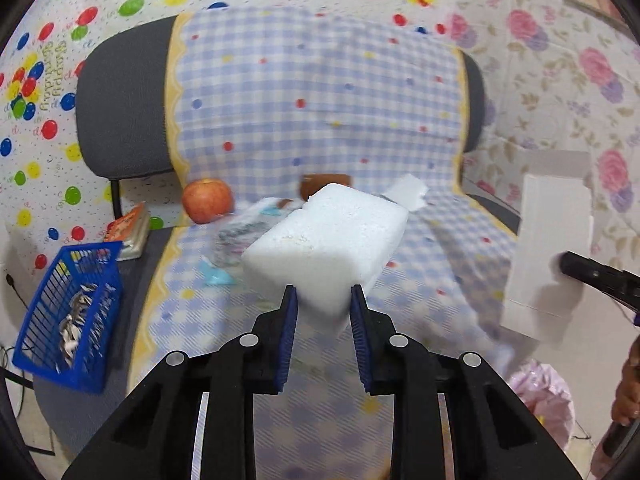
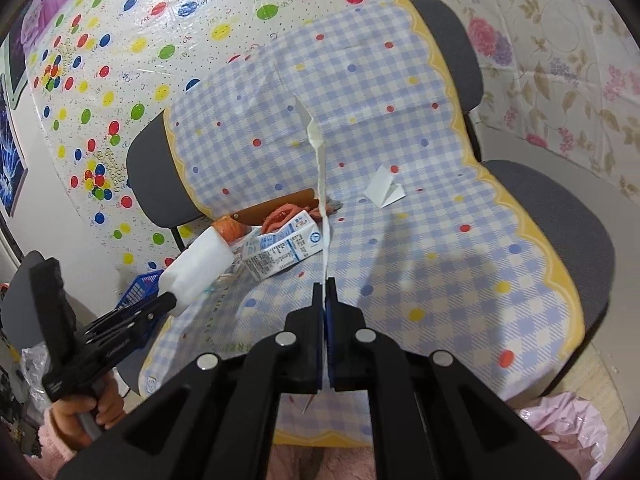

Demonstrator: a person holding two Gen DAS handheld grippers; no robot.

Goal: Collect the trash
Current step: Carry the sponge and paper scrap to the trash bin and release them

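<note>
The left gripper [image 1: 323, 294] was clamped on a white foam block [image 1: 328, 236] held above the chair seat. The right gripper [image 2: 325, 288] was closed on a white card sheet [image 2: 322, 184], seen edge-on. Only the right wrist view showed the milk carton [image 2: 284, 246].

White foam block [image 1: 326, 240] clamped between blue-padded fingers [image 1: 289, 332] of left gripper [image 1: 323, 300], raised above checked cloth [image 1: 320, 112] draped over grey chair [image 1: 120, 108]. Red apple [image 1: 207, 201] near seat's back left corner. Blue basket [image 1: 68, 312] holding crumpled wrappers at seat's left edge. White card [image 1: 548, 256] pinched by right gripper [image 1: 570, 266], off seat's right edge.
</note>
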